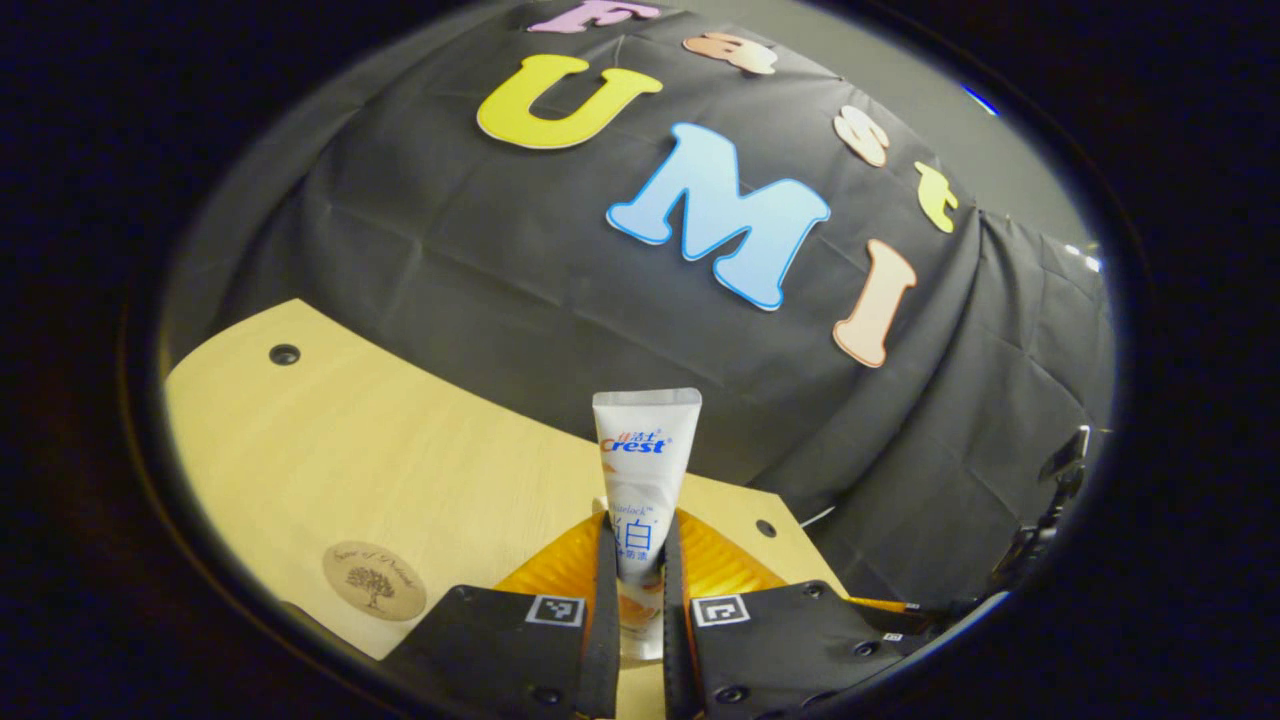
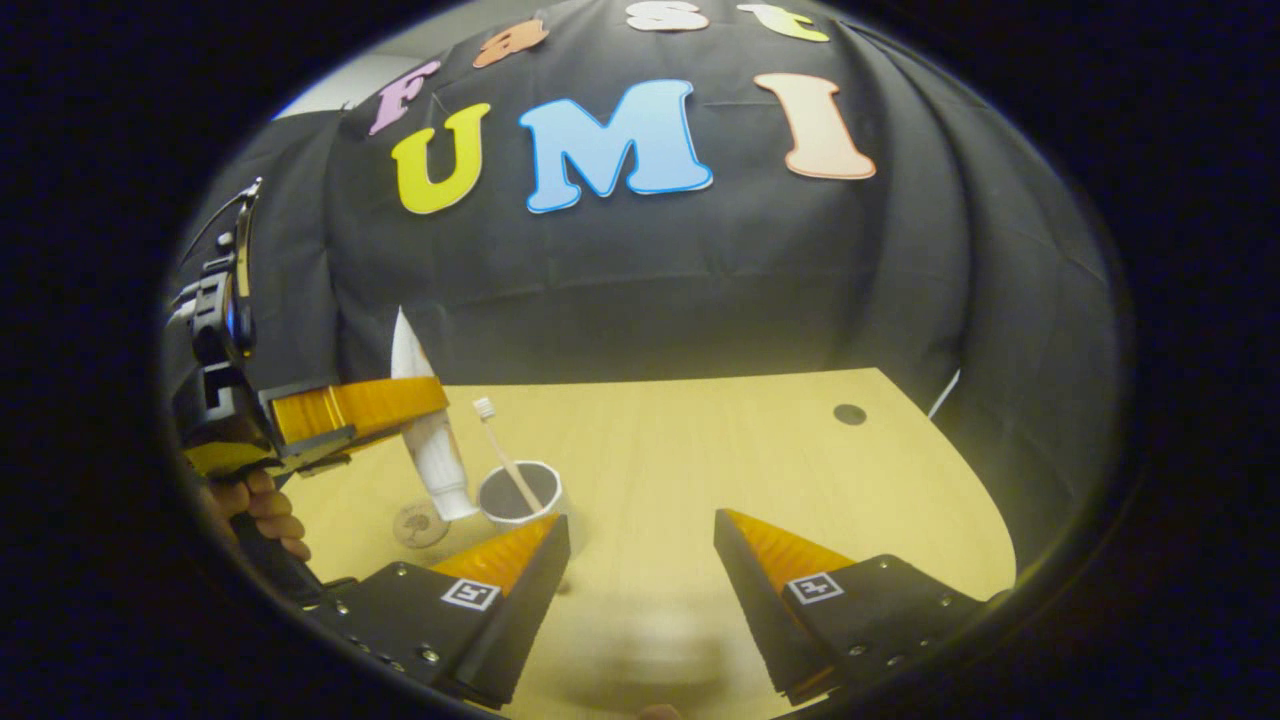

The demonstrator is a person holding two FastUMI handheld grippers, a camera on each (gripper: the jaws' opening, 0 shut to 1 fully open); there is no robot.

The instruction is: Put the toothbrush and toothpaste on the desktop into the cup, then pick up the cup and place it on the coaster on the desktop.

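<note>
Ridged left gripper pinching smooth toothpaste

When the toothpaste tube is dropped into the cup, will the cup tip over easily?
Perhaps. The cup looks small and light, and the toothbrush already leans in it. The toothpaste tube, held by the left gripper, is taller than the cup, so lower it gently.

I read the desk as pale wood-grain laminate, smooth with a low sheen. The tube my left gripper clamps looks like glossy white plastic, printed. The coaster looks like matt light wood with a dark printed mark. Seen from my right gripper, the cup has a smooth white rim, ceramic or plastic, I cannot tell which; the brush in it looks like pale plastic. The wall cloth is matt, creased black fabric.
</note>
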